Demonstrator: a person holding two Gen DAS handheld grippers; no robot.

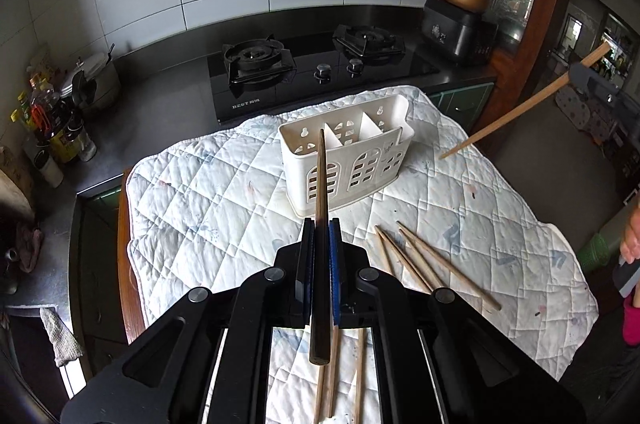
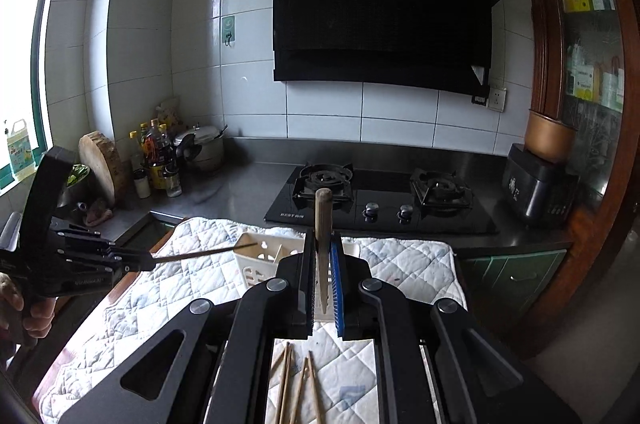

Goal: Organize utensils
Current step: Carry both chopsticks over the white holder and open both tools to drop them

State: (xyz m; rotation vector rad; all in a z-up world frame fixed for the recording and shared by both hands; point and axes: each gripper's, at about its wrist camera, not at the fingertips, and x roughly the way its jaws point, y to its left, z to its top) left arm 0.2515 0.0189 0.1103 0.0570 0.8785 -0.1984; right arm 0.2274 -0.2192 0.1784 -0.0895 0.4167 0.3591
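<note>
The left wrist view alone shows the whole white plastic caddy (image 1: 347,160), slotted and split into three compartments, upright on the quilted white cloth (image 1: 208,208) covering the desk, with pale wooden chopsticks (image 1: 424,264) lying loose beside it. The left tool (image 1: 321,224) is clamped on a dark tapered chopstick (image 1: 321,192) pointing toward the caddy. The right wrist view adds the black range hood (image 2: 384,16) and shows the right tool (image 2: 322,236) pinched on a light wooden chopstick (image 2: 322,224) held raised above the cloth.
</note>
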